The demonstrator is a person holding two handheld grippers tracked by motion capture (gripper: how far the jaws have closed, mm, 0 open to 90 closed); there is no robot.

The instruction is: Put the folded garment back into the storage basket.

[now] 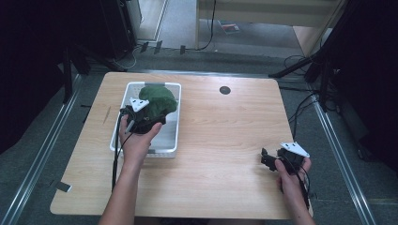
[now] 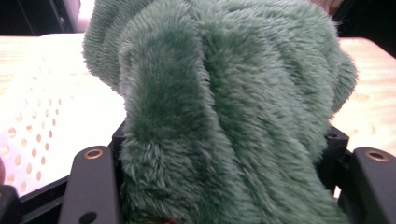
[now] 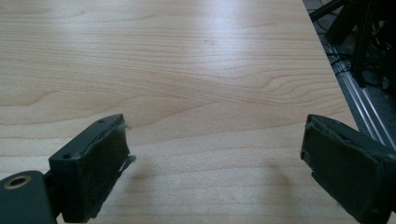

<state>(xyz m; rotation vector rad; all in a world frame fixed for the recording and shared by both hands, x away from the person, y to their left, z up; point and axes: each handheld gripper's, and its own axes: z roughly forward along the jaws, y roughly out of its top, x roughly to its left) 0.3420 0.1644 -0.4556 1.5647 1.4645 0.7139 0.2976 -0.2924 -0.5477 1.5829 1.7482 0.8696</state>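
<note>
We see a light wooden table (image 1: 220,140) with rounded corners and a plain grain. A white perforated basket (image 1: 169,140) sits directly on it at about nine o'clock from the middle. A small dark round cable port (image 1: 225,90) sits in the top at twelve o'clock, near the far edge.

Green plush cloth (image 2: 224,116) bulges over the left gripper (image 2: 224,186), burying the pads (only the black outer arms flank it) and running off the frame's bottom edge. From above, hand and cloth cover much of the white basket (image 1: 174,140) floor. The right gripper (image 3: 215,172) jaws are cropped below.
</note>
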